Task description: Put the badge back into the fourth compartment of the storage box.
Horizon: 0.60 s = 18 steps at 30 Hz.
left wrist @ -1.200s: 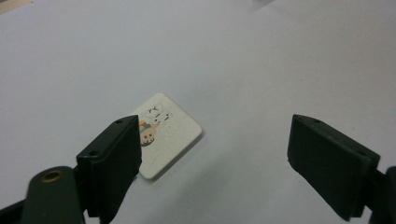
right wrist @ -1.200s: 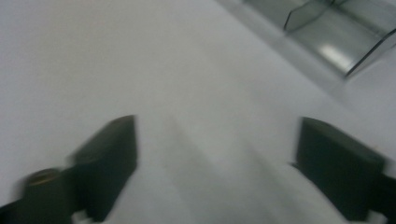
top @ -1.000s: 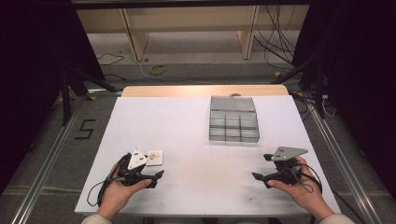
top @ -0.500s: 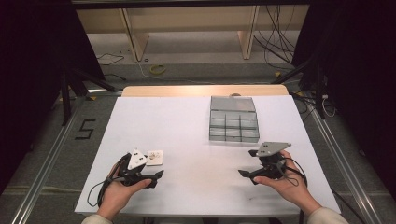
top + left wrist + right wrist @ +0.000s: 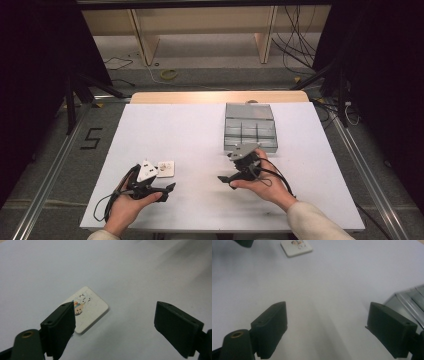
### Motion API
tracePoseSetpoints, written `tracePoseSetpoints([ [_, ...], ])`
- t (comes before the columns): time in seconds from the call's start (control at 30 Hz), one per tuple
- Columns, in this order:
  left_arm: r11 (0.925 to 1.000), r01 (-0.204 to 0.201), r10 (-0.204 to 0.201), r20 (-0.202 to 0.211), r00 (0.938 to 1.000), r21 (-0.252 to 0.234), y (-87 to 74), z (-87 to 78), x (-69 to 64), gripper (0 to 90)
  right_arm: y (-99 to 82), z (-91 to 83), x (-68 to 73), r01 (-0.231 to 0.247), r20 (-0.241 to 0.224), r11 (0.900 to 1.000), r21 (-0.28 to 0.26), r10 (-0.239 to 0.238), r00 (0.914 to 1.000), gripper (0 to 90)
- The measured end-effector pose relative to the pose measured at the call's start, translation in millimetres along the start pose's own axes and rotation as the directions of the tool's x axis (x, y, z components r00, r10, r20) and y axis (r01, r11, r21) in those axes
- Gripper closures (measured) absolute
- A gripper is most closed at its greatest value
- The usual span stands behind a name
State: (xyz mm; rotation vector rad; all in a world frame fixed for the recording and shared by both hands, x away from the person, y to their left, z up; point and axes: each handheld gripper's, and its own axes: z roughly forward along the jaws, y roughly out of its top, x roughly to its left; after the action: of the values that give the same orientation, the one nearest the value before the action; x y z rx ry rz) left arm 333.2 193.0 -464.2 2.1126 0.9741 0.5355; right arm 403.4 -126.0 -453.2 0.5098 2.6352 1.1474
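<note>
Right tongs (image 5: 226,180) shifted leftward – jaws apart, left tongs (image 5: 167,191) apart beside white tile (image 5: 165,168)

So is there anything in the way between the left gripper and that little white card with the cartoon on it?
Nothing visible. The left gripper has open jaws, with only bare white table before the small white square picture card.

Table (image 5: 200,130): I see it stretching ahead of me, both my grippers over its near half.
Card (image 5: 165,169): flat on the table, near-left, just beside my left gripper (image 5: 162,191).
Compartment tray (image 5: 250,131): on the table, far-right of centre.
Right gripper (image 5: 226,181): just before the tray's near edge, well right of the card.
</note>
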Motion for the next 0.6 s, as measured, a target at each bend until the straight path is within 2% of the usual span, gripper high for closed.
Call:
tracePoseSetpoints([
  [0.2,1.0,-0.003,0.003,0.001,1.0,0.003,-0.5,-0.2,0.2,16.8,24.2,34.1,2.4,0.007,-0.027,1.0,-0.005,-0.008,0.9996,17.0],
  [0.4,0.9999,-0.01,0.01,-0.003,0.9999,0.008,-0.5,-0.5,0.2,16.6,43.9,69.7,7.3,0.038,-0.05,0.9992,-0.01,-0.038,0.998,17.3],
  [0.43,0.9999,-0.009,0.009,-0.004,1.0,0.008,-0.4,-0.6,0.2,16.6,43.9,69.7,7.3,0.038,-0.05,0.9992,-0.01,-0.038,0.998,17.3],
  [0.47,0.9999,-0.007,0.007,-0.01,0.9999,0.009,-0.6,-0.7,0.5,16.6,49.5,80.6,9.1,0.052,-0.057,0.9986,0.004,-0.052,0.997,17.3],
  [0.6,0.9998,-0.006,0.006,-0.016,0.9998,0.017,-1.3,-1.4,2.1,16.6,57.7,99.2,11.3,0.062,-0.07,0.998,0.01,-0.061,0.9957,17.4],
])
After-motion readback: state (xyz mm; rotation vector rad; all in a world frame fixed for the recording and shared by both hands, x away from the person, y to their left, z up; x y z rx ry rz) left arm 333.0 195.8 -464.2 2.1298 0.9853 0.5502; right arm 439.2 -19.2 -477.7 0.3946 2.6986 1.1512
